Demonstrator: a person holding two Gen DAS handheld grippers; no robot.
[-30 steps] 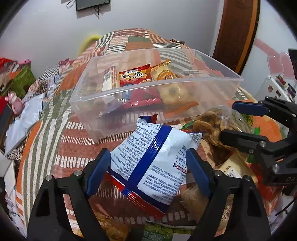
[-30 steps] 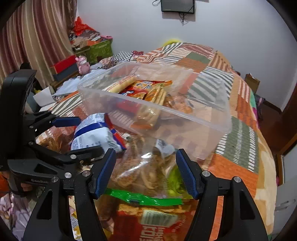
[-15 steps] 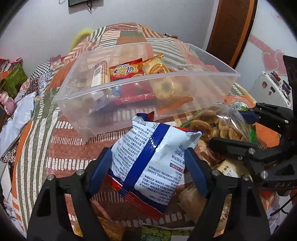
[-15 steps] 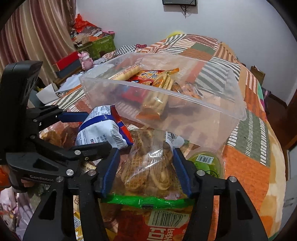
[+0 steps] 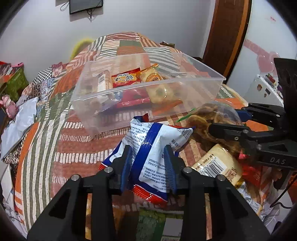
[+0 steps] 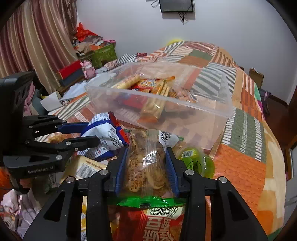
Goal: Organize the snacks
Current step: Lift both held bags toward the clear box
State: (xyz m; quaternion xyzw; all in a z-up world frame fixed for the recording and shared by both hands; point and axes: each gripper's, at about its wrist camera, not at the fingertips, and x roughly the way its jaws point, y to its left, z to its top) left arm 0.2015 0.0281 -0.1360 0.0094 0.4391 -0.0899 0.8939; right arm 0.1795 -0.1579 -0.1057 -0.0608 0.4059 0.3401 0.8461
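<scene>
Both grippers are closing — the left gripper (image 5: 148,165) pinches the blue-and-white packet (image 5: 154,148), the right gripper (image 6: 146,166) the clear crisps bag (image 6: 146,163) — near the clear bin (image 6: 185,118).

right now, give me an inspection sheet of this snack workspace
surface: patchwork quilt on a bed.
job's things: clear bin part filled with snack packs; blue and white bag; clear bag of fried snacks.
clutter: loose packets, green cup in front of the bin.
grippers: left gripper closing on the blue and white bag; right gripper closing on the clear bag.
cables: wires under wall screen.
surroundings: curtain, door.
</scene>
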